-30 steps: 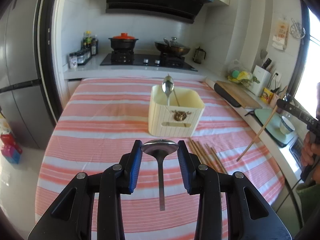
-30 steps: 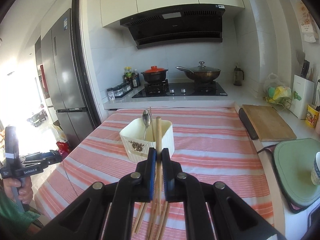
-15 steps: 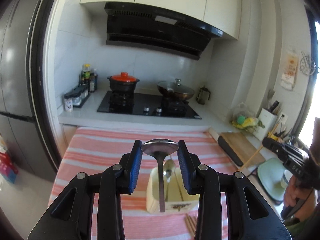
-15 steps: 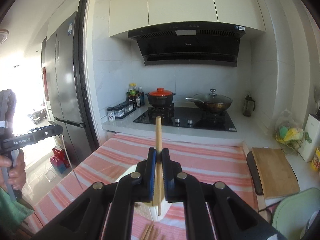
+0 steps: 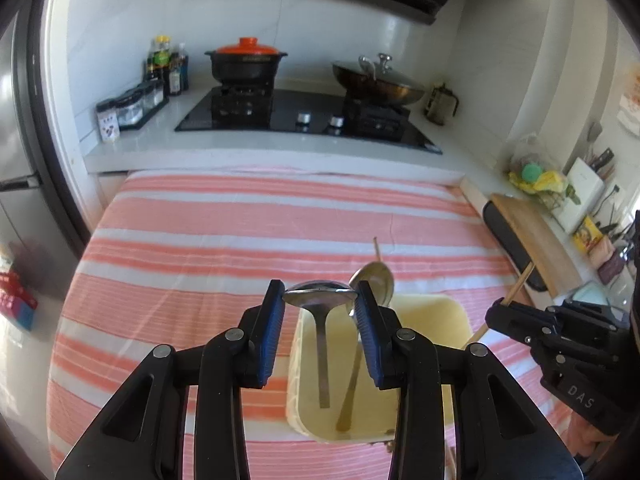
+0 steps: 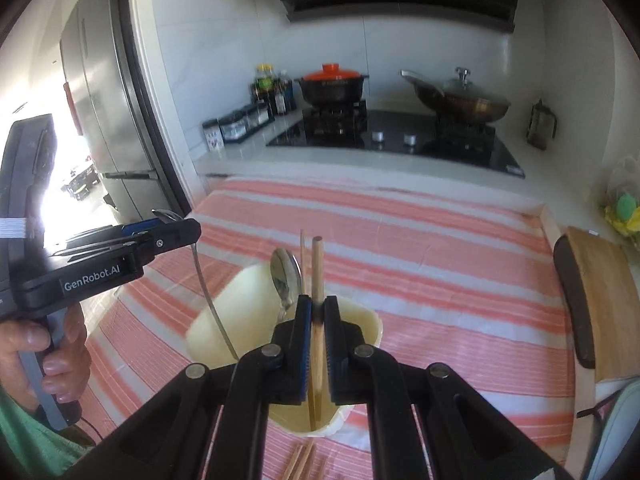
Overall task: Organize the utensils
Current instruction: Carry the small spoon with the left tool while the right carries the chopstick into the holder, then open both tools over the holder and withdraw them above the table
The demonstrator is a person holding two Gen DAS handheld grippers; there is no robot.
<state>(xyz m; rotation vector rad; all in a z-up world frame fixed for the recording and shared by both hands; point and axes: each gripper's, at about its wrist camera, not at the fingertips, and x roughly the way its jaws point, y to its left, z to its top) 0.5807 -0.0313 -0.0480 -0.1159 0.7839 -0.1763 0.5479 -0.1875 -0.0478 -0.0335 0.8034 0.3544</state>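
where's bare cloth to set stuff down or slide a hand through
Free: the striped cloth between the holder and the stove counter, and the wide strip left of the holder. Crowded: the holder itself, with both hand-held grippers over it carrying a spoon and a chopstick, plus loose chopsticks on the near side.

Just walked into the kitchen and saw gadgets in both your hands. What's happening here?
A person is sorting utensils into a cream holder on the striped tablecloth. The left hand-held gripper grips a metal spoon by its bowl, handle hanging over the holder. The right hand-held gripper is shut on a wooden chopstick, its lower end inside the holder. Another spoon already stands inside; more chopsticks lie on the cloth.
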